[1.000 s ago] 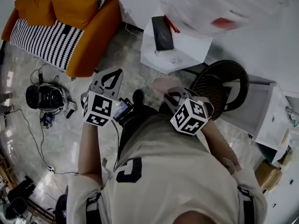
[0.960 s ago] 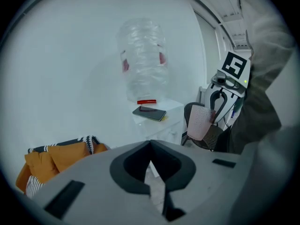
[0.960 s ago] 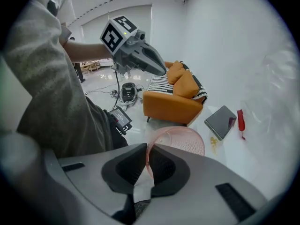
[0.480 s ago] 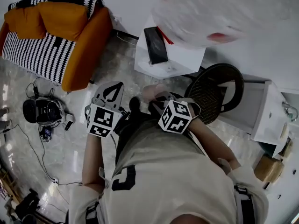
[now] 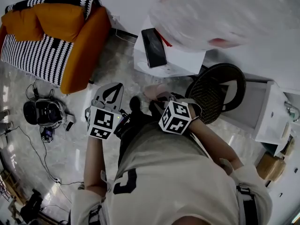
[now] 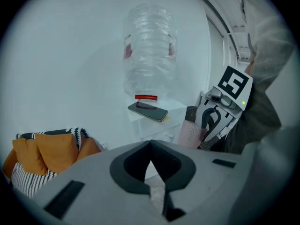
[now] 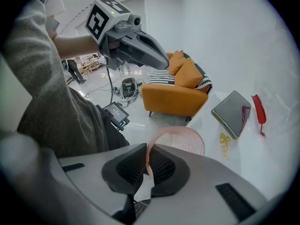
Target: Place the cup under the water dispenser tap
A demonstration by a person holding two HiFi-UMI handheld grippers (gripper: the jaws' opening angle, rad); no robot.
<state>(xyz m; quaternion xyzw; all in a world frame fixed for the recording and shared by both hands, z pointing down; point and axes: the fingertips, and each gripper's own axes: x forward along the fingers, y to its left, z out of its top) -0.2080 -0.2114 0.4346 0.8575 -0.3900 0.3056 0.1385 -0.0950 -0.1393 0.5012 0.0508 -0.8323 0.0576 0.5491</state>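
Pink translucent plastic sits between the jaws of your right gripper [image 7: 146, 149]: the two pads are closed onto the near wall of the cup [image 7: 180, 139], just below its rim. The open mouth of the cup lies beyond the jaw tips. In the head view, the right gripper [image 5: 161, 97] carries the cup [image 5: 152, 90] at its 11 o'clock, close to your body.

Your left gripper [image 6: 150, 161] has its jaws brought together, tip against tip, with nothing between them. In the head view, the left gripper [image 5: 111, 90] lies at 9 o'clock from the right one, near it but apart from it.

From the left gripper view, the cup [image 6: 190, 134] is off at 2 o'clock, in front of the white water dispenser [image 6: 157, 125].

In the head view, the water dispenser [image 5: 180, 62] stands at 12 o'clock from the cup, near it and not touching. No view shows the tap clearly. A dark phone [image 5: 153, 47] lies flat on the dispenser top. A red strip [image 5: 164, 37] lies at the phone's 2 o'clock. The clear ribbed bottle [image 5: 225, 13] rises behind them.

A round dark woven stool [image 5: 218, 90] stands at 3 o'clock from the right gripper. An orange sofa [image 5: 75, 36] with black-and-white patterned fabric stands at 10 o'clock from the left gripper, on the glossy floor [image 5: 61, 144].
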